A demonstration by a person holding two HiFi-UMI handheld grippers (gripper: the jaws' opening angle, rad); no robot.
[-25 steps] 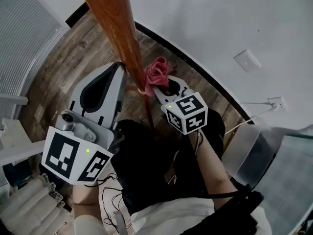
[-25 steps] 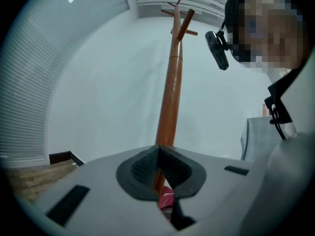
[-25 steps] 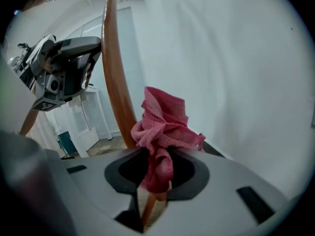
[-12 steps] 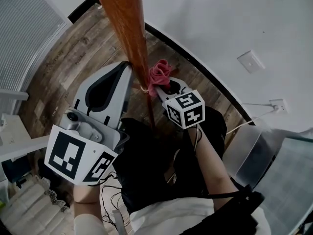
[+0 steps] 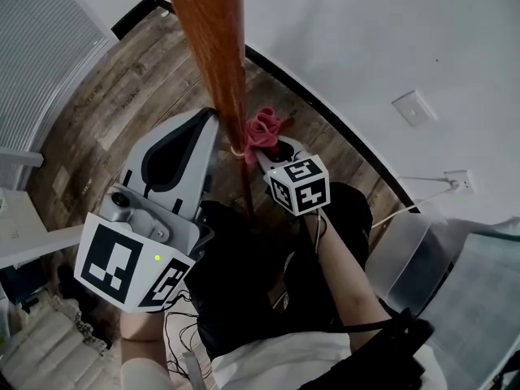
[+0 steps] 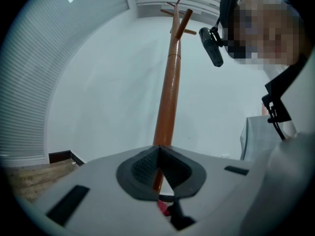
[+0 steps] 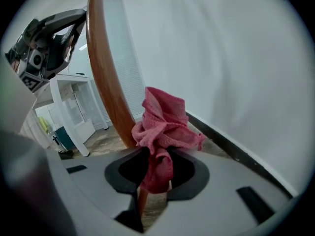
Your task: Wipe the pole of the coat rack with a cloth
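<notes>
The brown wooden pole (image 5: 213, 55) of the coat rack stands in front of the person and runs down to the wooden floor (image 5: 106, 104), close to a white wall (image 5: 366, 39) with a black baseboard (image 5: 325, 108). The right gripper (image 5: 262, 146) has its jaws closed on a pink cloth (image 5: 262, 126). The lower part of the cloth is pinched between the pads, and the bunched upper part stands out above the jaws. In the right gripper view the cloth (image 7: 165, 127) lies at the right side of the pole (image 7: 106, 73) and touches it. The left gripper (image 5: 213, 119) is at the other side of the pole, at about the same height, with its tip right at the wood. In the left gripper view its jaws (image 6: 157, 149) are closed, with the pads meeting at the tips and nothing held between them. The pole (image 6: 167, 102) rises just behind them up to the pegs (image 6: 179, 16) at the top of the rack. Whether the tips really press on the wood is not clear. The two grippers are near each other, with only the pole between them. A white wall plate (image 5: 414, 108) is on the wall to the right.
</notes>
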